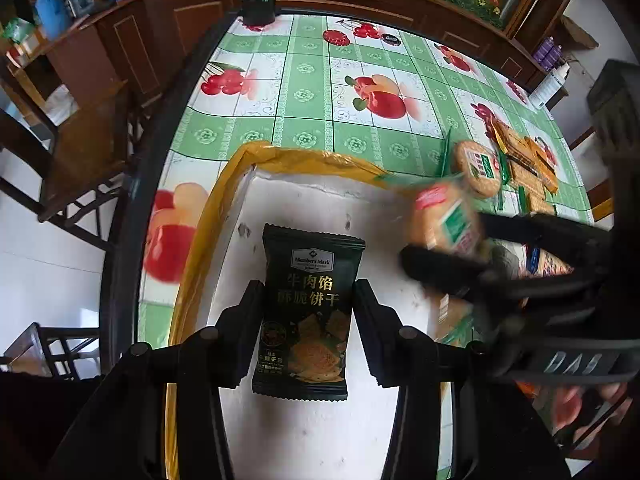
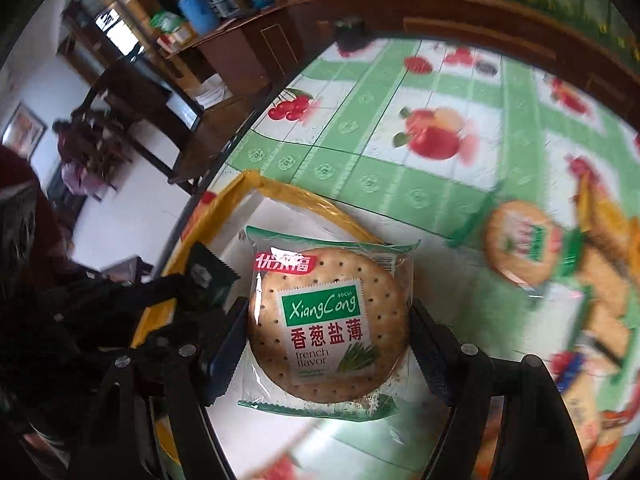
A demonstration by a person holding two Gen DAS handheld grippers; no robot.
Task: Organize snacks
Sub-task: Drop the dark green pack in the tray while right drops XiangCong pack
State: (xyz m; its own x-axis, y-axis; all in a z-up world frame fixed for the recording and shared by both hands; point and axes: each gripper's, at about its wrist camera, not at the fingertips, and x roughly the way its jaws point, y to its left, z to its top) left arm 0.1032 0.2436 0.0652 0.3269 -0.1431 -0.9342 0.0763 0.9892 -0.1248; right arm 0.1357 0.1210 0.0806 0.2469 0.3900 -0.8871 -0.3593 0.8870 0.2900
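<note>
Left gripper (image 1: pixel 308 320), lower centre of the left wrist view: jaws clamped on the sides of a dark green packet (image 1: pixel 307 312), gold lettering, held upright above a white tray (image 1: pixel 320 200) with a yellow rim. Right gripper (image 2: pixel 328 344), lower centre of the right wrist view: jaws clamped on a clear-wrapped round cracker (image 2: pixel 328 324), green label, red band at the top left, held above the same tray (image 2: pixel 432 276). In the left wrist view the right gripper (image 1: pixel 448 240) enters from the right edge, blurred, with its cracker (image 1: pixel 444 220) over the tray's right side; in the right wrist view the left gripper (image 2: pixel 200 292) shows at the left with the dark packet's (image 2: pixel 208 272) top just beside the cracker. Tray sits at the near left of a table (image 1: pixel 304 96) under a green-and-white cloth printed with apples and cherries. Beyond the tray, right of centre: a second round cracker (image 1: pixel 478 168), wrapped, lying on the cloth, touching a heap of square cracker packs (image 1: pixel 528 164) in yellow and green wrappers. Far edge of the table, top centre: a small dark pot (image 1: pixel 258 8). Behind: brown wood panelling (image 1: pixel 192 20) and, upper left, a blue bottle (image 1: pixel 50 10) on a shelf.
</note>
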